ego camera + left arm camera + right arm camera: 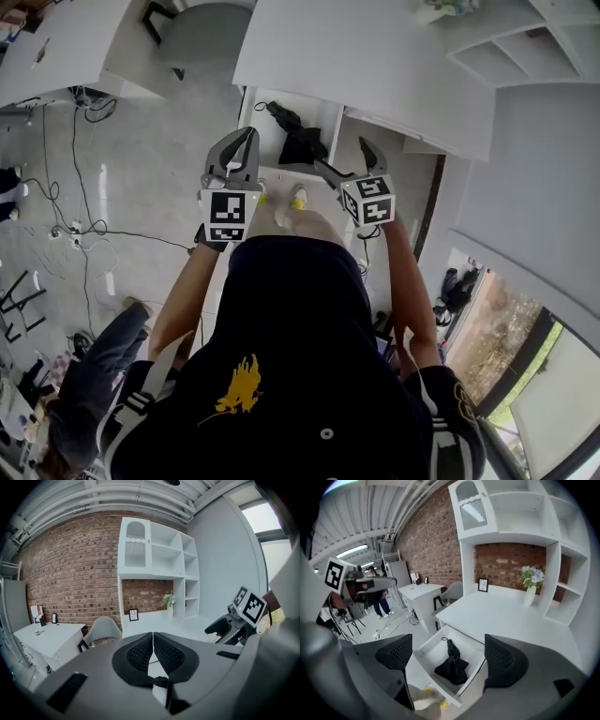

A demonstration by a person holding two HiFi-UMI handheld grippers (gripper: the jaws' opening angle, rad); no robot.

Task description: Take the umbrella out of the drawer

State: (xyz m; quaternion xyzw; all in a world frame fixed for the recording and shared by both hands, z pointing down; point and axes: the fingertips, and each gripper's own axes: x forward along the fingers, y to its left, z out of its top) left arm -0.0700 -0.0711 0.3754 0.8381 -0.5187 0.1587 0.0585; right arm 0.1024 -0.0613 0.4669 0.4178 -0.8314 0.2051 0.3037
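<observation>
Lying folded in the open white drawer (427, 649), the black umbrella (453, 666) is seen untouched, with what seems to be its strap toward the back. The right gripper (345, 157) is held above it with jaws spread wide and empty. The left gripper (153, 643) is closed on nothing.

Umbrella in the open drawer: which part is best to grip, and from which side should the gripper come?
Best the slim looped end, at the back of the drawer, coming from above. The umbrella lies flat, the drawer walls close its sides, and its bunched cloth at the front would likely slip.
</observation>
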